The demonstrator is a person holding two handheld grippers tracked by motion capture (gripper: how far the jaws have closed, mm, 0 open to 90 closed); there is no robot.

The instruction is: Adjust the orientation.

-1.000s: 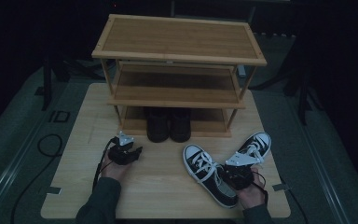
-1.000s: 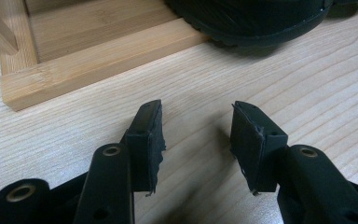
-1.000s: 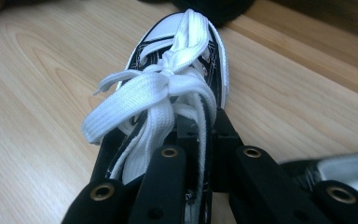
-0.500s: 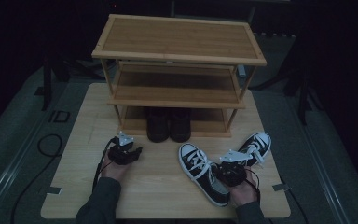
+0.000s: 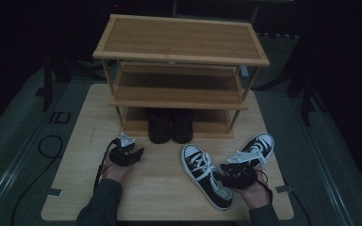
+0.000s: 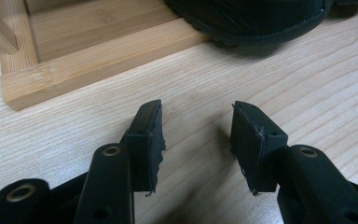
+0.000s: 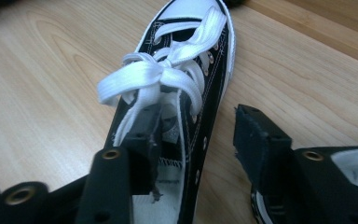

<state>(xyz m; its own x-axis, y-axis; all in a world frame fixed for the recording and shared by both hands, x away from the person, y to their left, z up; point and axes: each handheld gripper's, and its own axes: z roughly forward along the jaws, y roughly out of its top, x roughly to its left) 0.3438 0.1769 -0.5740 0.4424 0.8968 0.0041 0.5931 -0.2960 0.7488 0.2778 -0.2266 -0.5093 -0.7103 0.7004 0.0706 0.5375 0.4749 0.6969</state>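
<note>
The right gripper (image 5: pixel 232 173) sits at five o'clock on the pale, grainy wooden table (image 5: pixel 165 197). Its jaws have just been opening, one pad (image 7: pixel 144 135) inside the collar of the near sneaker (image 5: pixel 206 175), the other outside and clear of its side. This low shoe is black canvas with a white rubber toe cap, metal eyelets and flat white laces (image 7: pixel 154 74); a small tag inside cannot be read. The second sneaker (image 5: pixel 258 146) lies at three o'clock. The left gripper (image 5: pixel 131 155), at seven o'clock, is spread wide with nothing between its foam pads. Dark boots (image 5: pixel 171 126) stand on the bottom shelf of the slatted bamboo rack (image 5: pixel 179 40).
</note>
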